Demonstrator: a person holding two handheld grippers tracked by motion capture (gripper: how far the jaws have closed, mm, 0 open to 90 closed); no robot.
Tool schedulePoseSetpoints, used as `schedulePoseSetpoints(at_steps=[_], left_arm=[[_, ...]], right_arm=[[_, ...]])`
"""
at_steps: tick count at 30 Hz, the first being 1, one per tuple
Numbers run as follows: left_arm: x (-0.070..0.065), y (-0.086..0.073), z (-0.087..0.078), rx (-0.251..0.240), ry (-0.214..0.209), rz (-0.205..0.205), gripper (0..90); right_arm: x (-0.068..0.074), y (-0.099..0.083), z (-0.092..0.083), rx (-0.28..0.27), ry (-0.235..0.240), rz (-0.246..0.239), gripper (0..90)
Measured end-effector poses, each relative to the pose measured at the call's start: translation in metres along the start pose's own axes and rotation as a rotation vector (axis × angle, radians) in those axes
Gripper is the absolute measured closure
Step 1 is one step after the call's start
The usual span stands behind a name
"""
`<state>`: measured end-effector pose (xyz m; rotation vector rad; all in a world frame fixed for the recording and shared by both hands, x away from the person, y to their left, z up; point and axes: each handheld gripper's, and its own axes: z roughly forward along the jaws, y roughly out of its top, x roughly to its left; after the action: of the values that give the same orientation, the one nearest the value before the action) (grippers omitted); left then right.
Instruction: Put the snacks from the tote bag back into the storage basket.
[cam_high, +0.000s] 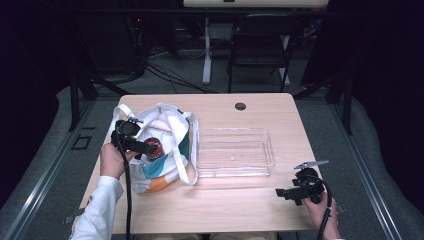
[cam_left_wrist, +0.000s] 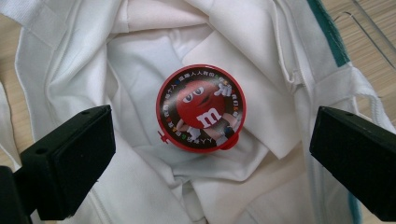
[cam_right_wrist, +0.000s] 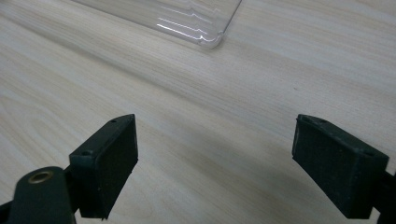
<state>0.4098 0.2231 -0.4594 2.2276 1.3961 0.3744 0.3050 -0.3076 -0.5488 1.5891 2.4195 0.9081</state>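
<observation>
Right gripper (cam_high: 287, 193): black, held low over the bare pale wooden table (cam_high: 240, 210) at its near right edge; jaws spread wide, nothing between them.
Left gripper (cam_high: 145, 148): black, poised over the mouth of the bag; jaws wide apart, gripping nothing.
Round red-lidded candy tub (cam_left_wrist: 201, 108): lies inside the bag on the white lining, between the left gripper's spread jaws and clear of both.
White cloth tote bag with teal and orange patches (cam_high: 172, 150): slumped open on the table's left half.
Clear plastic rectangular tray (cam_high: 235, 152): just right of the bag, mid-table.
</observation>
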Motion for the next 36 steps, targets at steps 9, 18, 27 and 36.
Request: schedulePoseSetpoints(at_steps=[9, 18, 27, 36], left_arm=[[0.000, 0.007, 0.015, 0.036, 0.013, 0.003, 1.4], [0.000, 0.012, 0.030, 0.073, 0.026, 0.003, 2.0], [-0.001, 0.016, 0.040, 0.106, 0.044, 0.014, 5.4], [-0.001, 0.016, 0.044, 0.123, 0.052, 0.023, 15.9]], right_arm=[[0.000, 0.000, -0.001, 0.002, 0.003, -0.005, 13.9], [0.000, 0.000, 0.000, 0.002, 0.003, -0.004, 13.9], [0.000, 0.000, 0.000, 0.003, 0.005, -0.003, 13.9], [0.000, 0.000, -0.001, 0.002, 0.004, -0.004, 14.0]])
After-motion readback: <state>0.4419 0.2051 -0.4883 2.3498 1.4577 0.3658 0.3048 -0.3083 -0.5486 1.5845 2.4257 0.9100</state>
